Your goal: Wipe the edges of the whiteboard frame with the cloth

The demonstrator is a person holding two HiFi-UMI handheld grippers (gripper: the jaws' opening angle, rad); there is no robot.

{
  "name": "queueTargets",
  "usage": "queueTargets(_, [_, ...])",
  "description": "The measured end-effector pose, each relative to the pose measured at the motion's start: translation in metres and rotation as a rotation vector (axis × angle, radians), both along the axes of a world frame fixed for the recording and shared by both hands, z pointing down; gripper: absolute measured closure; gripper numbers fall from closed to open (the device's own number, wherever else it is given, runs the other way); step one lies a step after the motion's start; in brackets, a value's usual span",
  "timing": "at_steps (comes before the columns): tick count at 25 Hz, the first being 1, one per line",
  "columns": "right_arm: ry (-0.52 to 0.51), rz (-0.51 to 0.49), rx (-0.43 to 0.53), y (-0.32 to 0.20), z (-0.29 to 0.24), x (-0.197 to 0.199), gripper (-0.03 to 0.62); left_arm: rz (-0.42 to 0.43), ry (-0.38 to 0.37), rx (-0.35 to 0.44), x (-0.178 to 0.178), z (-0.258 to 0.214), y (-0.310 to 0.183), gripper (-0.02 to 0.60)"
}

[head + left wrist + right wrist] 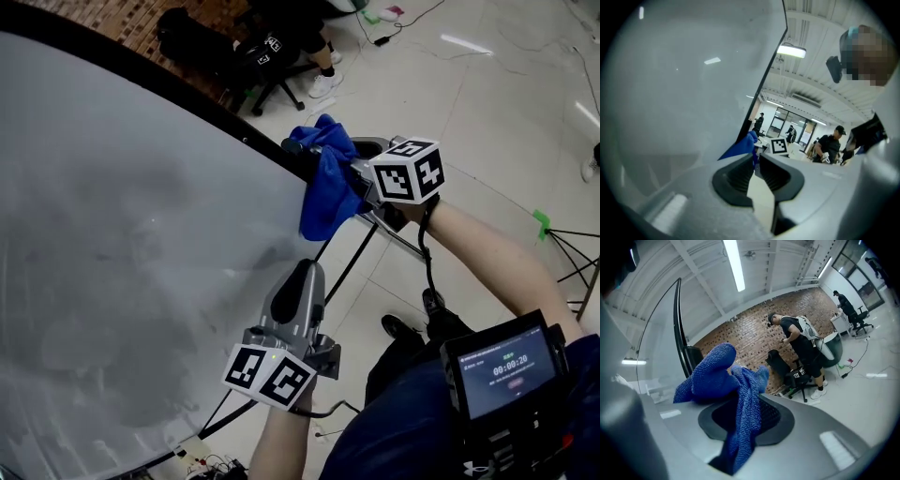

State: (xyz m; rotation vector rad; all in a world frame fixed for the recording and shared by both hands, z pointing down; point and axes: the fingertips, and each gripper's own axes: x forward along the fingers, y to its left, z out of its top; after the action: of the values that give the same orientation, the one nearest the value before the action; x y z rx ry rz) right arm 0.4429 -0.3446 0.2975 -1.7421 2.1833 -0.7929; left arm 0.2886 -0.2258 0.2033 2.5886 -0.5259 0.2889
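The whiteboard [122, 244] fills the left of the head view, its black frame [187, 98] running along the top edge to a corner. My right gripper [342, 167] is shut on a blue cloth [328, 183], which is bunched over that corner of the frame. In the right gripper view the cloth [719, 376] hangs between the jaws of my right gripper [743, 416], beside the frame [677, 324]. My left gripper [305, 274] is shut and holds nothing, close to the board's right side. In its own view my left gripper [755, 161] points along the frame [764, 79] toward the cloth [740, 147].
A black office chair [272, 66] and a person's legs stand beyond the board's top edge. A person [799, 343] stands by that chair. Black stand legs [347, 267] run under the board. A tripod [572, 253] stands at the right. A timer screen [506, 370] sits on my chest.
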Motion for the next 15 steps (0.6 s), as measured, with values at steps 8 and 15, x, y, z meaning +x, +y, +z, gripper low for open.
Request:
queueTargets(8, [0.153,0.039,-0.101,-0.006,0.046,0.001,0.517,0.135,-0.008,-0.012,-0.003,0.043,0.006,0.532])
queueTargets(15, [0.253,0.065,-0.042,-0.005,0.066,0.004,0.517,0.13,-0.127,0.0,0.001,0.09,-0.008,0.532])
